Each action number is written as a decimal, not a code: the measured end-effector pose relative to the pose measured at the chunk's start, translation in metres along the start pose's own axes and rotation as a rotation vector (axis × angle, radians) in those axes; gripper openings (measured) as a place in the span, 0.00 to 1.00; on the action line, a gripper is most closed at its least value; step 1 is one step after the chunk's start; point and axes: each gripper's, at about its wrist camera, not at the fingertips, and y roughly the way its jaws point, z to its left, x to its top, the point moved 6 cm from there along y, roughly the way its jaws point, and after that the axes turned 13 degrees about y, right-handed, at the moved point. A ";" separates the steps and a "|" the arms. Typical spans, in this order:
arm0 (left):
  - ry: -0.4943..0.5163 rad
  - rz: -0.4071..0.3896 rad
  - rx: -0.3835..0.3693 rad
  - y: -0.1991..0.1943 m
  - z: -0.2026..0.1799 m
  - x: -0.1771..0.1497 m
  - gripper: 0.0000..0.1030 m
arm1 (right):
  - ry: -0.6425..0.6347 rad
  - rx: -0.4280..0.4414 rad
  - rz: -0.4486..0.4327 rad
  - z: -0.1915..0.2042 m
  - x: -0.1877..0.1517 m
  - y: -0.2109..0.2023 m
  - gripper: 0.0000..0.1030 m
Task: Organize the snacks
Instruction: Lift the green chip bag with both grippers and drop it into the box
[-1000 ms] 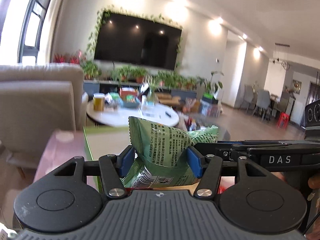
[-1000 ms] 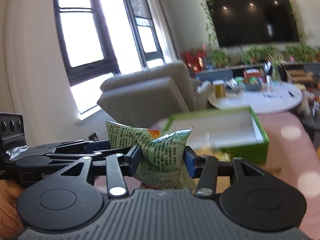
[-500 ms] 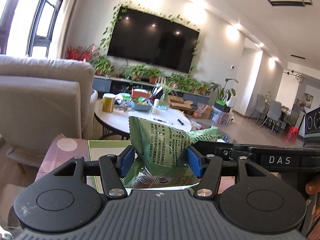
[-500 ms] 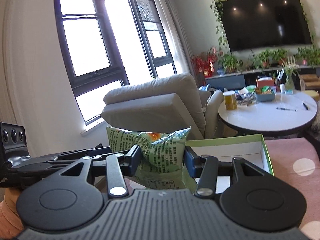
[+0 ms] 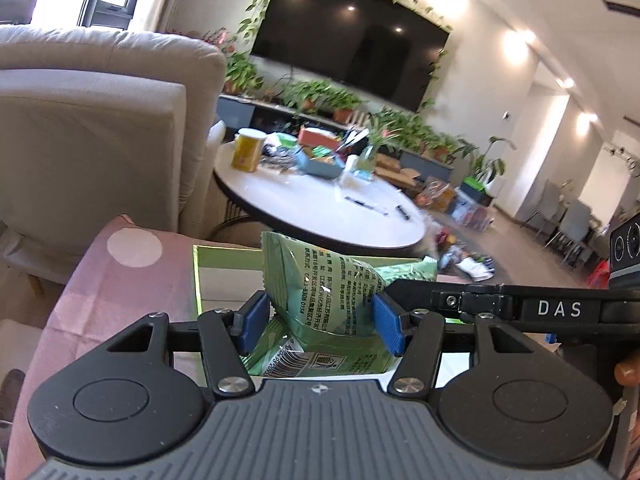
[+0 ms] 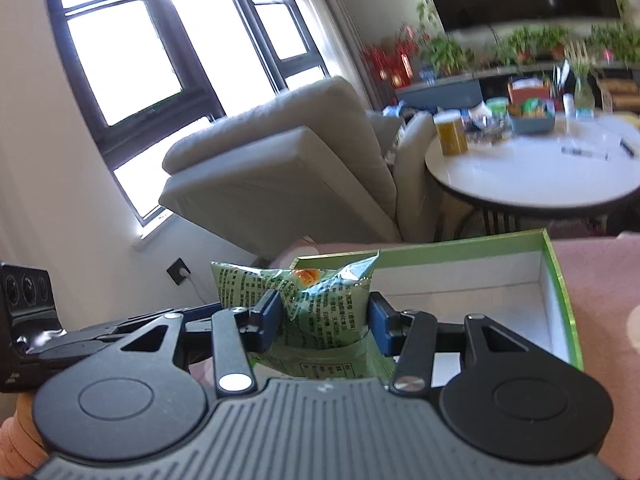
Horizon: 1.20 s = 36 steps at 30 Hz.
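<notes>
A crinkled green snack bag [image 5: 328, 280] is pinched between the blue pads of my left gripper [image 5: 320, 324], which is shut on it. In the right wrist view a green snack bag [image 6: 248, 284] is likewise squeezed by my right gripper [image 6: 323, 322]. Whether it is the same bag I cannot tell. Each gripper's black fingers [image 5: 480, 300] reach in beside the other's bag. Just behind and below the bags stands an open green box [image 6: 556, 280] with a white inside [image 5: 224, 276]. It rests on a pink dotted cloth [image 5: 120, 280].
A beige armchair [image 6: 288, 168] stands behind the box on the left. Beyond it a round white table [image 5: 320, 208] carries a yellow jar, a blue tray and pens. Plants and a wall TV are far back. A person's hand [image 6: 16, 440] shows at the lower left.
Both grippers have carried the green bag forward and a little down, up to the green box. The box and the round table now look nearer, and both views have rolled slightly.
</notes>
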 end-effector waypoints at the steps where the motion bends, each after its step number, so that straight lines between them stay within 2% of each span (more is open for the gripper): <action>1: 0.006 0.008 0.007 0.006 0.003 0.000 0.52 | 0.016 0.004 0.011 -0.004 0.001 0.007 0.89; 13: 0.034 0.110 0.062 0.044 0.025 -0.007 0.51 | 0.030 -0.046 0.093 -0.022 0.005 0.048 0.89; 15: 0.038 0.119 0.065 0.048 0.027 -0.008 0.56 | 0.051 -0.049 0.102 -0.023 0.006 0.051 0.89; 18: 0.055 0.113 0.063 0.048 0.025 -0.006 0.61 | 0.025 -0.070 0.086 -0.021 0.008 0.056 0.89; 22: 0.114 0.058 0.122 0.039 0.020 0.000 0.74 | 0.001 -0.122 0.040 -0.023 0.011 0.060 0.89; 25: 0.140 0.025 0.169 0.029 0.022 0.006 0.75 | -0.043 -0.165 -0.029 -0.025 0.015 0.056 0.89; 32: 0.110 0.003 0.180 0.010 0.026 0.008 0.76 | -0.057 -0.183 -0.070 -0.026 0.027 0.036 0.89; 36: 0.103 0.008 0.151 0.001 0.019 0.006 0.76 | -0.083 -0.170 -0.090 -0.016 0.030 0.011 0.90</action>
